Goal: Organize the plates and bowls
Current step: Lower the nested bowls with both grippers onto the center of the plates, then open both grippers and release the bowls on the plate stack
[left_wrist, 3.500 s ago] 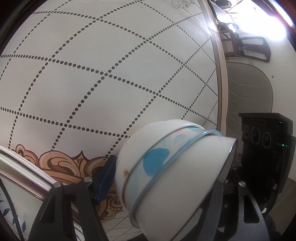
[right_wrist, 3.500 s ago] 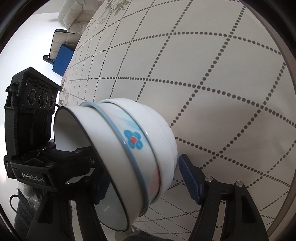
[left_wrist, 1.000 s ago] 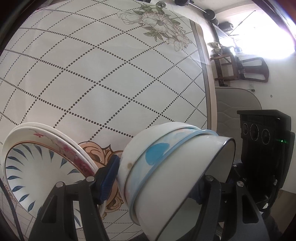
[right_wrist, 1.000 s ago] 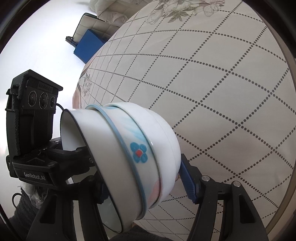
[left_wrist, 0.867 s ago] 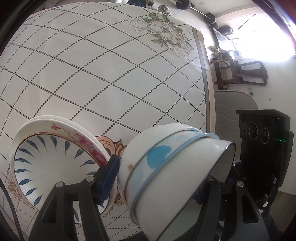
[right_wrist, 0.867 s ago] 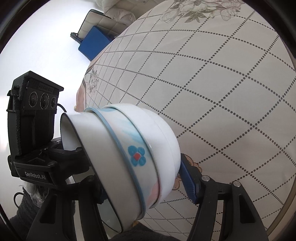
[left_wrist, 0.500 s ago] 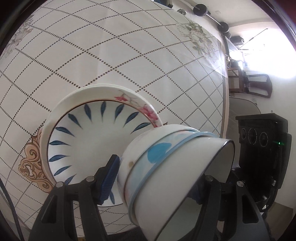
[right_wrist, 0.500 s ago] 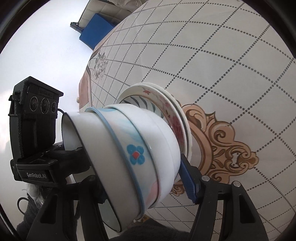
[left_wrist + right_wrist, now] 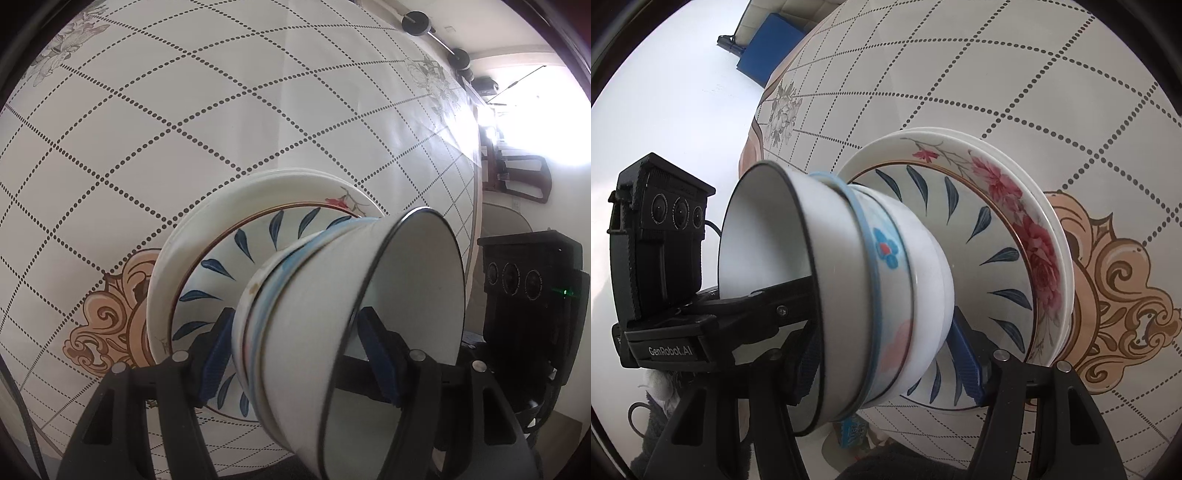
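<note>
Left wrist view first. Left gripper (image 9: 297,354) clamped on the nested bowls (image 9: 325,314): one blue pad (image 9: 216,354) outside, low on the bottom bowl, the other inside the top bowl's mouth, fingers spread about halfway and pinching the bowl walls between them. Three bowls by the look of the rims, carried as one and tipped in this view, mouth to the right. Right over the plate stack (image 9: 173,258), above its blue-leaf top plate, foot hanging toward the centre of the leaf ring. Cannot tell whether touching the plate stack or just above it. Dotted tablecloth (image 9: 184,110) all round the plate stack, brown scroll print just left of it.

Over to the right wrist view. Right gripper (image 9: 886,358) gripping the same bowls from the other side: one finger in the mouth, the other pad (image 9: 966,358) on the outside next to the plate stack, again pinching, not loose. Left gripper's finger visible reaching into the mouth, on the side away from the plate stack. Pink-flower plate rim showing beyond the bowls, a white rim under it.

Judging the step as setting the bowls onto the plate stack. To do it well: level both hands together so the foot meets the plate flat, centre it inside the leaf ring, lower slowly, and open both sets of fingers only once the weight is down. Risk worth watching: one side let go early, and a tilt or a slide across the glazed plate.
</note>
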{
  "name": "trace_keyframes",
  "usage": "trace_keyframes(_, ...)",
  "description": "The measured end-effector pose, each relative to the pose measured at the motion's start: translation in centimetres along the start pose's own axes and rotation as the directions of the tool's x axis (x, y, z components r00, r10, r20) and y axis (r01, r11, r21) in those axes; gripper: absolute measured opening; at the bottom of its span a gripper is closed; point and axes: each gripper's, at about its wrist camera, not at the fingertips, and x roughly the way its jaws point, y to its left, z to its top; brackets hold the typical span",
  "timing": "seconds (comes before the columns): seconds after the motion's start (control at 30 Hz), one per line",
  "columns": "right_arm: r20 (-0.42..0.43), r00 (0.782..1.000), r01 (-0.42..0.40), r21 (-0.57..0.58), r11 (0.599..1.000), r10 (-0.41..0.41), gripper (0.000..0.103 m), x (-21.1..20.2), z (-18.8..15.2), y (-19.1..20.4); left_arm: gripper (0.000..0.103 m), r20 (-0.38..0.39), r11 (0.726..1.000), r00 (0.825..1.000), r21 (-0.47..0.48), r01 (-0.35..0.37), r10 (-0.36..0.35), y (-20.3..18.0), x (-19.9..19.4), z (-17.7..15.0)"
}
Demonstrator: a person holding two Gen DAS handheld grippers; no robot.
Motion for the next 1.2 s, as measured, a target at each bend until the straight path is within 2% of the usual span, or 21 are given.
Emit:
trace_keyframes(0.37,0.035,0.999,0.034,-0.012,0.999,-0.033,0.067,0.4,0.3,0.6,0.065,0.013,1.0,1.0,0.006,0.019,-0.019,0.6,0.2,-0.2)
trace_keyframes(1.0,0.036,0.997,0.063,0.011,0.998,-0.063,0.066,0.9,-1.2,-0.3,0.064,0.02,1.0,1.0,-0.002,0.005,-0.005,1.0,0.1,-1.2)
trace_keyframes(1.1,0.041,0.996,0.083,0.005,0.997,-0.083,0.066,0.7,-1.4,0.0,0.064,0.027,1.0,0.999,0.006,-0.027,0.027,0.7,-0.3,-1.6)
trace_keyframes(1.2,0.063,0.989,0.134,-0.015,0.991,-0.132,0.066,-0.1,-1.8,0.9,0.064,0.083,0.991,0.988,0.022,-0.133,0.13,0.1,-1.9,-2.4)
